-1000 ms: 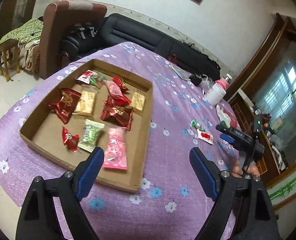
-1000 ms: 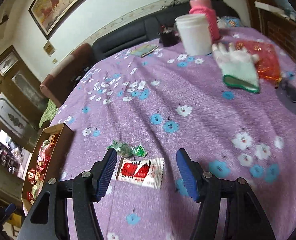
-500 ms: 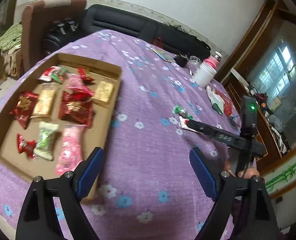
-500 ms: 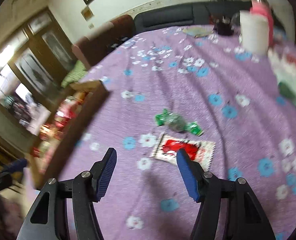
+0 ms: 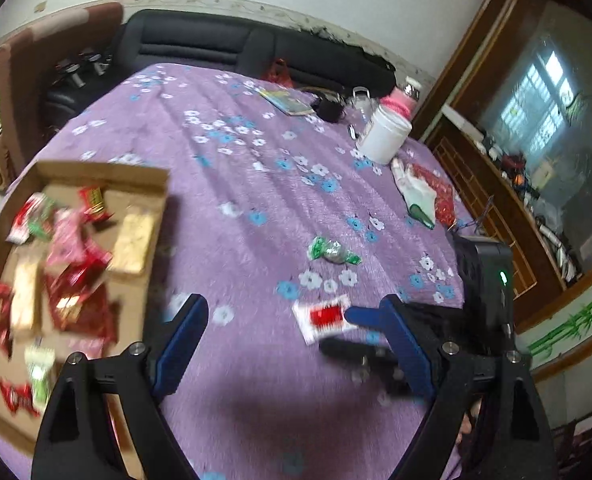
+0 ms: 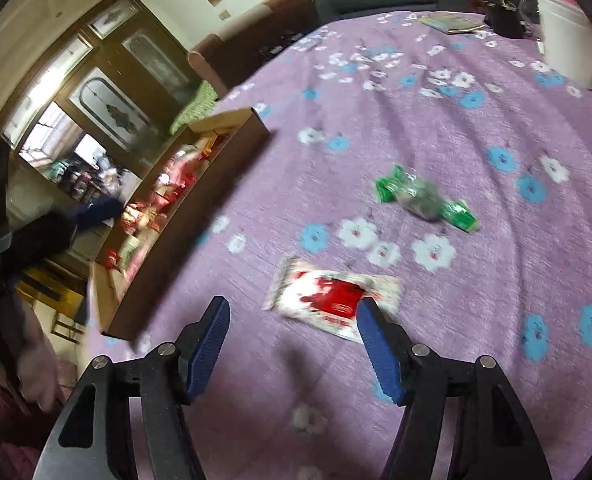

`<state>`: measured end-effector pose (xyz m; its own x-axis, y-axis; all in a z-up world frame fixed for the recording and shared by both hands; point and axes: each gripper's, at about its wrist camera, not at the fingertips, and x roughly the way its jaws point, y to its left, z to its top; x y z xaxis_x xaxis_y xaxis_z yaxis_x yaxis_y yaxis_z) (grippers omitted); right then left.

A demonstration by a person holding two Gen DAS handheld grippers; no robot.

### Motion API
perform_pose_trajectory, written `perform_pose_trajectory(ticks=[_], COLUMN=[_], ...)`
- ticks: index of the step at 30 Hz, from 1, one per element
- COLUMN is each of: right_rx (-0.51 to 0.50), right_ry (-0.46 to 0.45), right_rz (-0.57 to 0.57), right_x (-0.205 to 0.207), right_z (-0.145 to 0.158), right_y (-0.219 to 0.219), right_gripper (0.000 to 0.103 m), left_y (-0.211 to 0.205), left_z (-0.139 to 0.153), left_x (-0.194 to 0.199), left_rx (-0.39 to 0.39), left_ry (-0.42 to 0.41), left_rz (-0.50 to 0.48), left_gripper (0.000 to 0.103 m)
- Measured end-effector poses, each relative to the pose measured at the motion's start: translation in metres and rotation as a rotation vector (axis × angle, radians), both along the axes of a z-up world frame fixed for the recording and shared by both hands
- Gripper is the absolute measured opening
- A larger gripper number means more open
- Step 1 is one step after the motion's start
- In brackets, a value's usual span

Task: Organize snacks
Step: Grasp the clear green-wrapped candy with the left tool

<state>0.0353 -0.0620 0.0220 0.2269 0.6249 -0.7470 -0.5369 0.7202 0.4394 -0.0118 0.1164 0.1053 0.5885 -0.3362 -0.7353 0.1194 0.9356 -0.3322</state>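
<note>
The red-and-white snack packet lies flat on the purple floral tablecloth, just ahead of the right gripper, whose jaws stand apart and empty. It looks light, thin and crinkly (likely slick film), so pinching a sealed edge seems the safest hold. The green-wrapped candy sits beyond it, and its twisted ends offer a grip. The left gripper is likewise spread wide, holding nothing. Motion blur smears the cardboard tray, so its snacks are hard to identify.
</note>
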Motion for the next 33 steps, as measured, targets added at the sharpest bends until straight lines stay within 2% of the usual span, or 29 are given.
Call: perform_pose_trajectory(ticks=[4,6,9,11,13,14,19,22,23,24,26,28,30,33], right_rx=[-0.084,-0.058,-0.004,-0.02,-0.043,-0.054,-0.097,-0.056,-0.033,-0.016,-0.004,-0.005,0.002,0.04], right_ry=[-0.063,-0.062,-0.053,-0.034,-0.012,-0.013,-0.038,-0.019,-0.011,-0.002,0.012,0.007,-0.002,0.0], right_rz=[-0.026,-0.08,-0.214,-0.282,-0.334,-0.347,-0.423,-0.449,-0.467,-0.479,-0.502,-0.512,-0.51,-0.473], right_x=[-0.003,0.002,0.017,0.025,0.031,0.033,0.037,0.034,0.034,0.034,0.037,0.035,0.034,0.03], right_z=[0.007,0.012,0.018,0.013,0.007,0.007,0.009,0.013,0.014,0.014,0.012,0.012,0.014,0.014], right_y=[-0.003,-0.017,-0.051,-0.067,-0.077,-0.08,-0.091,-0.098,-0.104,-0.108,-0.109,-0.11,-0.109,-0.103], right_gripper=[0.07,0.07,0.073,0.076,0.076,0.076,0.076,0.076,0.076,0.076,0.076,0.076,0.076,0.076], left_y=[-0.027,-0.045,-0.075,-0.086,-0.099,-0.101,-0.099,-0.102,-0.106,-0.109,-0.118,-0.12,-0.118,-0.107], left_z=[-0.014,-0.024,-0.04,-0.045,-0.05,-0.052,-0.065,-0.077,-0.082,-0.083,-0.082,-0.081,-0.075,-0.064], left_x=[0.043,0.064,0.085,0.096,0.109,0.114,0.132,0.132,0.129,0.126,0.12,0.115,0.107,0.095], left_rx=[-0.001,0.026,0.09,0.082,0.123,0.133,0.079,0.119,0.139,0.177,0.234,0.212,0.226,0.174], left_ry=[0.063,0.086,0.072,0.041,0.009,0.006,0.051,0.075,0.088,0.078,0.065,0.09,0.059,0.046], left_rz=[-0.072,-0.138,-0.266,-0.316,-0.363,-0.373,-0.362,-0.367,-0.379,-0.381,-0.403,-0.408,-0.387,-0.357], left_gripper=[0.086,0.086,0.086,0.086,0.086,0.086,0.086,0.085,0.076,0.072,0.022,0.02,0.02,0.02])
